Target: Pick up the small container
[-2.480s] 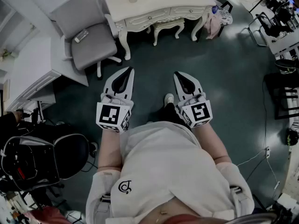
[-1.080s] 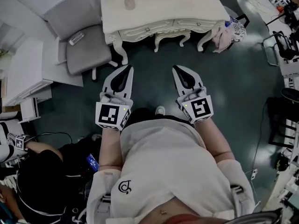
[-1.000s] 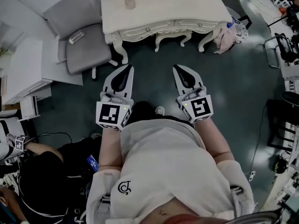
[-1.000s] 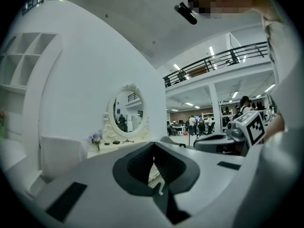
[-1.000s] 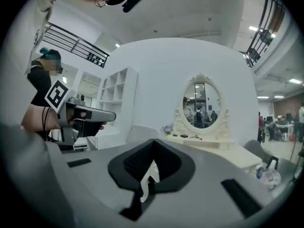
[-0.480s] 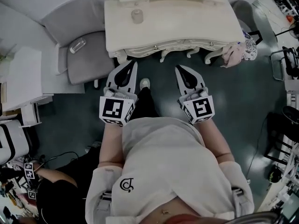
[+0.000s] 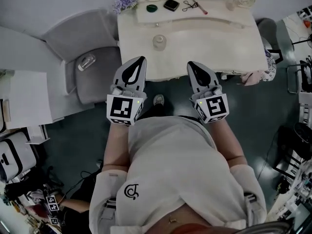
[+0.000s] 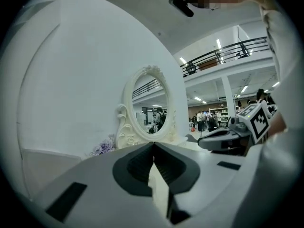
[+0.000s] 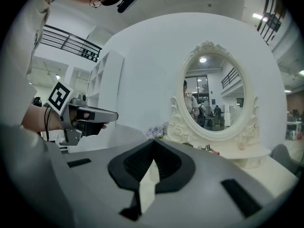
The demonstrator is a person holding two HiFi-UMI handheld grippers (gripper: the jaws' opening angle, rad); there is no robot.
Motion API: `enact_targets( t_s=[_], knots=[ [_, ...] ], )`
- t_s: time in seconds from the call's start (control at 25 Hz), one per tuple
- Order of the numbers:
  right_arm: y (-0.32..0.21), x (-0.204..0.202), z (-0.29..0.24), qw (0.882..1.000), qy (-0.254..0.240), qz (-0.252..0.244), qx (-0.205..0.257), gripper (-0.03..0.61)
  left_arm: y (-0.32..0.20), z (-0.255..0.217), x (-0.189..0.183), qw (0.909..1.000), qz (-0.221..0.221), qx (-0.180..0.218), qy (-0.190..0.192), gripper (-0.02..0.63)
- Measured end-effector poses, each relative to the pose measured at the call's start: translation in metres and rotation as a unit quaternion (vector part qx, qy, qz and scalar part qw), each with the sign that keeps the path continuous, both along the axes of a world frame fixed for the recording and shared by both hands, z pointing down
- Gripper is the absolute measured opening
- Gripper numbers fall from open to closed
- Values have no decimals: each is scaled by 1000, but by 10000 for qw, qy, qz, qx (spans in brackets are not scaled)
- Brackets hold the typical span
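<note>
A small clear jar with a lid point(image 7: 159, 42) stands on the cream dressing table point(image 7: 229, 43), near its front left part. My left gripper point(image 7: 141, 59) is shut and empty, its tip over the table's front edge, just below and left of the jar. To the right, my right gripper point(image 7: 191, 64) is likewise shut and empty at the table's edge. In the left gripper view the jaws point(image 8: 153, 144) meet with nothing between them, and the right gripper point(image 8: 222, 139) shows at the side. The right gripper view shows shut jaws point(image 9: 154, 140) and the left gripper point(image 9: 90, 115).
On the table's back shelf lie a green lid point(image 7: 152, 7), a black compact point(image 7: 171, 4) and a small pair of scissors point(image 7: 193, 5), with purple flowers point(image 7: 126, 0) at the left. An oval mirror point(image 9: 216, 99) stands behind. A grey chair point(image 7: 95, 67) sits left of the table.
The person has walked up to the dressing table. Both grippers, side by side and shut throughout, have moved from over the floor to the table's front edge.
</note>
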State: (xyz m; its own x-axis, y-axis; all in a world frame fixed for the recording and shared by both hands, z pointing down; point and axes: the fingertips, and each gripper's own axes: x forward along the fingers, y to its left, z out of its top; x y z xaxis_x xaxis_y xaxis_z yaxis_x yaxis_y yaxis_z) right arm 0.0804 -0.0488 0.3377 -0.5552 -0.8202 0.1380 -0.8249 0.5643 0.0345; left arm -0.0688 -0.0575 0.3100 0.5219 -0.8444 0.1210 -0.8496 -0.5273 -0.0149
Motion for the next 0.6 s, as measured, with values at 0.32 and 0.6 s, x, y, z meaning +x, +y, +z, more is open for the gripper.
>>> enact_targets(
  t_s=[0.32, 0.6],
  knots=[
    [-70, -21, 24, 9988, 25, -355, -331, 8, -55, 30, -6, 9992, -281, -192, 202, 12],
    [-111, -24, 49, 9929, 44, -1080, -505, 8, -85, 77, 3, 9975, -656, -252, 70, 53]
  ],
)
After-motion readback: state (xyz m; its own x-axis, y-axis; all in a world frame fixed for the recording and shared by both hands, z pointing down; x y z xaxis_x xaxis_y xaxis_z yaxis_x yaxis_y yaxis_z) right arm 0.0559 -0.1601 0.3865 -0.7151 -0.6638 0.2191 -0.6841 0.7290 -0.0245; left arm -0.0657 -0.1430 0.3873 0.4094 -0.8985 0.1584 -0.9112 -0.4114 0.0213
